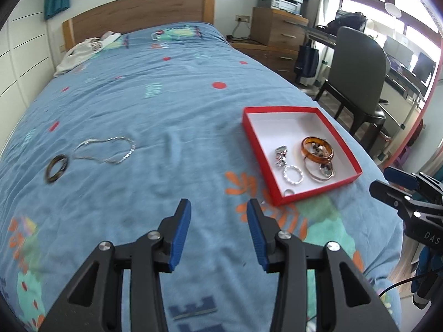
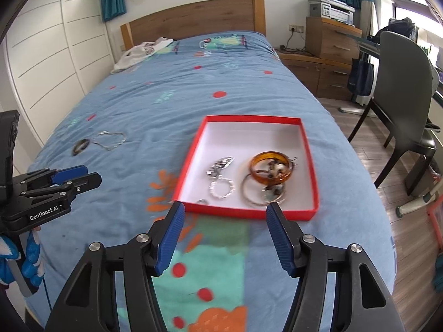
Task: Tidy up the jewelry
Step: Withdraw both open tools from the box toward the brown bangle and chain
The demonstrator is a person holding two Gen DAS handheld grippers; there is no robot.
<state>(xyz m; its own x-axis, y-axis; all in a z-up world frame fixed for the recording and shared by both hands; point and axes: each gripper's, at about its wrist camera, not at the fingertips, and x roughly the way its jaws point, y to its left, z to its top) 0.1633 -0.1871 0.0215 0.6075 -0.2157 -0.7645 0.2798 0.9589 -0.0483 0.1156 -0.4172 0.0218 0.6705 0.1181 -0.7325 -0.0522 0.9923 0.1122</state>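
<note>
Task judged partly done. Left on blue bedspread (image 1: 166,105): dark ring bangle (image 1: 56,168) and silver chain (image 1: 110,149), just beside each other, well apart from box. Already gathered in red box (image 1: 250,127): amber bangle (image 1: 317,149), silver rings, clasp pieces. Left gripper (image 1: 218,213) seen parted moderately, nothing held, nothing touched. Right gripper (image 2: 223,215) seen parted wider, empty, poised just short of box near edge.

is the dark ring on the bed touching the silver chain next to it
Apart. In the left wrist view a strip of blue bedspread shows between the dark ring and the silver chain.
</note>
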